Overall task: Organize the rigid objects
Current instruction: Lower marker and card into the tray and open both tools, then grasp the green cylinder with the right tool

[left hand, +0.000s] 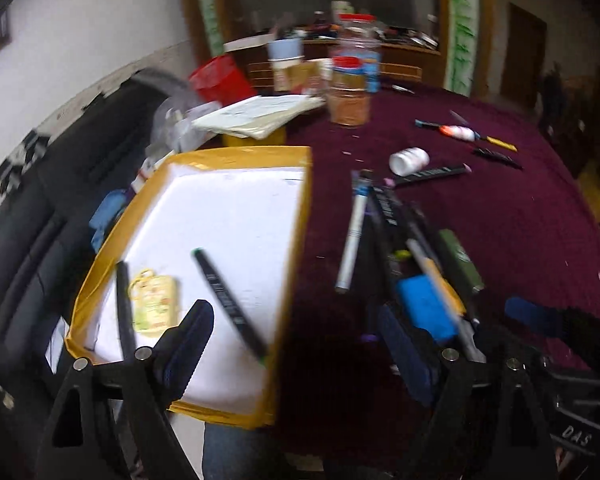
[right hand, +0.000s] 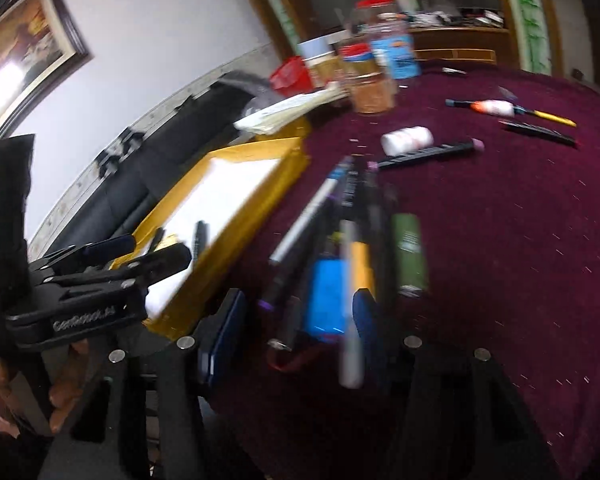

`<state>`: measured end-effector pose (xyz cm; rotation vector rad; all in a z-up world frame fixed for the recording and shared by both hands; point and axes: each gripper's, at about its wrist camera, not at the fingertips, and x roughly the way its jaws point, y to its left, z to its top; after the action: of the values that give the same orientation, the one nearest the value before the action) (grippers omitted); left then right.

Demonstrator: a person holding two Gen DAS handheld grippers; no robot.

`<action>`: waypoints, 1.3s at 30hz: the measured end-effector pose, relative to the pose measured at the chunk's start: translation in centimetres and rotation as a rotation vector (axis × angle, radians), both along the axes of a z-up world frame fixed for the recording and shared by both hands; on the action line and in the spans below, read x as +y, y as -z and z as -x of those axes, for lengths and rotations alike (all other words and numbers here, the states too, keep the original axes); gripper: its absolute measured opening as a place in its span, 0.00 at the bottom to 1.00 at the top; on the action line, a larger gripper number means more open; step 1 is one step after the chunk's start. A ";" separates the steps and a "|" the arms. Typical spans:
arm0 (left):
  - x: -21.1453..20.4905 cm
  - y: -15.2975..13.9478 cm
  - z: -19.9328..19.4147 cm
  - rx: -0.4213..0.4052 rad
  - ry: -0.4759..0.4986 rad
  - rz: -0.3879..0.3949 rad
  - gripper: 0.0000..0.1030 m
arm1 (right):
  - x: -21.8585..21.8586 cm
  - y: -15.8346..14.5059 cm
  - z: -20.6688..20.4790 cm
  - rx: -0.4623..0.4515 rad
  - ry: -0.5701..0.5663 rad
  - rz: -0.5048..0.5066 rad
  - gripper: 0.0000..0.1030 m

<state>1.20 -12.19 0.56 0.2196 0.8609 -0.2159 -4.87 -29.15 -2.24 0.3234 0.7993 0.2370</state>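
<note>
- The right gripper [right hand: 296, 328] has its jaws wide apart and empty, around the near end of the pile of pens [right hand: 340, 248].
- The pens look light, stiff, likely to roll; mid-barrel hold seems best.
- The left gripper [left hand: 296, 340] jaws stand apart, empty, one finger over the tray [left hand: 296, 240].

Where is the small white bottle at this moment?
The small white bottle lies on its side on the maroon tablecloth, right of the yellow tray, just behind the black marker with a pink cap.
</note>
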 end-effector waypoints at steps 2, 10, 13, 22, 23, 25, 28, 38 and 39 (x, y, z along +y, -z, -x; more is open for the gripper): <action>-1.3 0.2 0.5 -0.001 0.018 -0.016 0.85 | -1.2 0.3 0.9 0.001 0.015 -0.013 0.54; -3.5 0.9 1.0 0.024 0.036 -0.059 0.85 | -3.1 1.3 1.3 0.028 0.002 -0.031 0.54; -2.9 1.4 0.3 0.079 0.030 -0.009 0.85 | -3.9 2.2 0.6 0.062 0.025 -0.055 0.40; -0.6 2.5 -0.6 0.197 0.006 0.143 0.85 | -6.1 3.6 -4.7 0.144 0.094 -0.073 0.23; -0.6 2.5 -0.6 0.198 0.006 0.143 0.85 | -6.3 3.9 -5.6 0.164 0.091 -0.073 0.23; -0.6 2.5 -0.6 0.195 0.006 0.138 0.85 | -6.2 4.6 -7.0 0.194 0.087 -0.066 0.23; -0.4 2.4 -1.0 0.203 0.008 0.143 0.85 | -4.9 5.5 -8.4 0.228 0.051 0.013 0.23; -3.8 2.5 -1.7 0.268 0.127 0.181 0.85 | -6.5 5.3 -5.6 0.210 0.131 0.065 0.16; -4.2 2.6 -1.9 0.280 0.129 0.181 0.85 | -7.2 5.2 -4.8 0.208 0.155 0.077 0.16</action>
<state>3.12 -16.40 -2.04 0.0759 1.0993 -0.4506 -0.05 -36.34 -7.46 0.3397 0.9809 0.0266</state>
